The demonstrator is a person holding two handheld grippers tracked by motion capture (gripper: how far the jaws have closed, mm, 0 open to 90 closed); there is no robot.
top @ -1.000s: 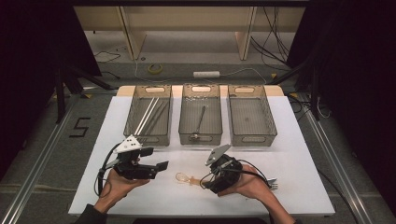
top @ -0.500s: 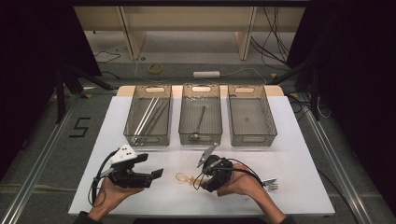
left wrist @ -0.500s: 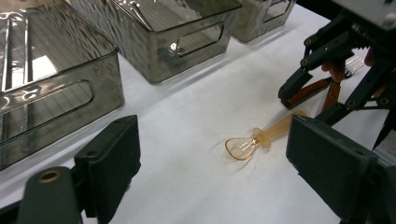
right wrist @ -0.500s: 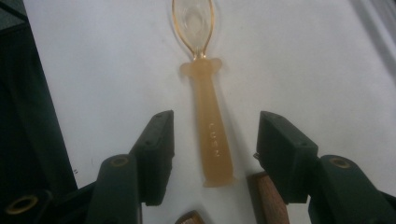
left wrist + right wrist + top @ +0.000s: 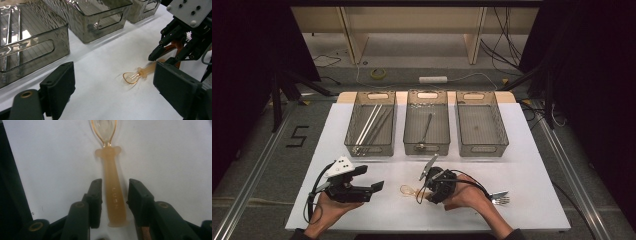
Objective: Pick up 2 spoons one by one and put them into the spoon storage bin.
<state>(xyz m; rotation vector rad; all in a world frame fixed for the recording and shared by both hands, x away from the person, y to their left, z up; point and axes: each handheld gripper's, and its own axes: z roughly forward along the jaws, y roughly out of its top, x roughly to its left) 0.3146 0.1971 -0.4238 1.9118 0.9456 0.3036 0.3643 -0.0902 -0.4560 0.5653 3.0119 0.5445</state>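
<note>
- High view: the white table [image 5: 532, 165] carries three clear bins in a row along its far side. The left bin [image 5: 371, 124] holds long thin rods, the middle bin [image 5: 427, 122] holds one metal utensil, and the right bin [image 5: 481, 124] looks bare apart from a small speck.
- High view: the left gripper [image 5: 374, 186] rests in the person's left hand at the near left of the table, jaws pointing toward the centre and apart, with nothing between them.
- High view: the right gripper [image 5: 421, 192] sits at near centre, pointing left at the amber spoon [image 5: 408, 190], which lies flat on the table between the two grippers. A fork [image 5: 498, 198] lies just right of the right hand.
- Left gripper view: the two black jaws stand wide apart and hold nothing. The amber spoon [image 5: 136, 75] lies on the table ahead, bowl toward this camera. The right gripper [image 5: 162, 56] has its tips at the handle end.
- Right gripper view: the right gripper [image 5: 115, 192] straddles the spoon handle [image 5: 113, 195], one jaw on each side. A narrow gap shows on both sides, so the pads do not yet press on it. The jaws have just been closing with the handle between them. The spoon bowl [image 5: 104, 127] points away from the gripper, at the top of the view.
</note>
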